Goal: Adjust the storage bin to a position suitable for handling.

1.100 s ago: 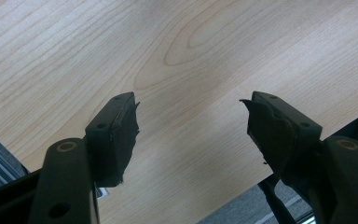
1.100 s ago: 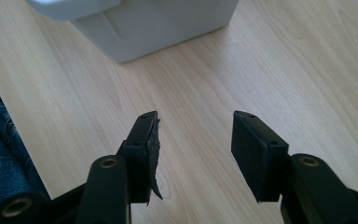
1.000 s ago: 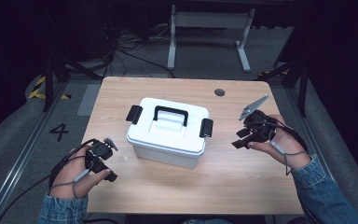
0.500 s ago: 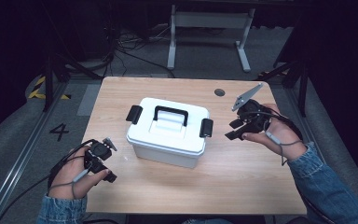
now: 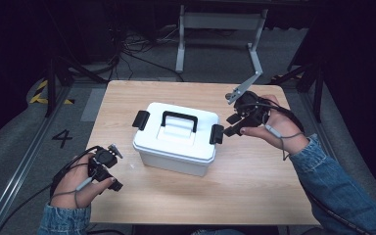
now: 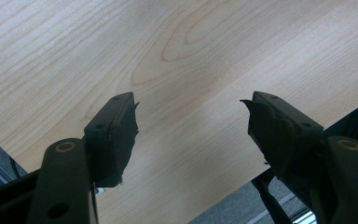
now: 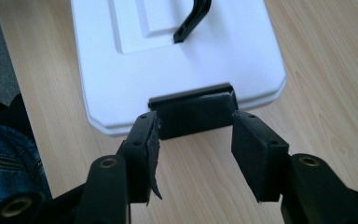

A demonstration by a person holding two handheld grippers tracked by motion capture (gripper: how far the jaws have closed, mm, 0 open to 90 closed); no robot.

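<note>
On the counter (image 5: 254, 196), about midway between its edges, stood one white lidded box (image 5: 176, 139): rigid plastic, probably light, smooth-sided, best taken by its one black handle (image 5: 178, 119) or two black end latches. Right tool (image 5: 231, 125) was open, empty, jaws flanking the right latch (image 7: 193, 112). Left tool (image 6: 189, 126), near the front-left corner, was wide open, holding nothing.

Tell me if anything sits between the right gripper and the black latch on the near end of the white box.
Nothing visible does. The right gripper is open, its jaws on either side of the black latch on the white box, with only bare table beneath the gap. The left gripper is far off, near the table's front left edge.
</note>
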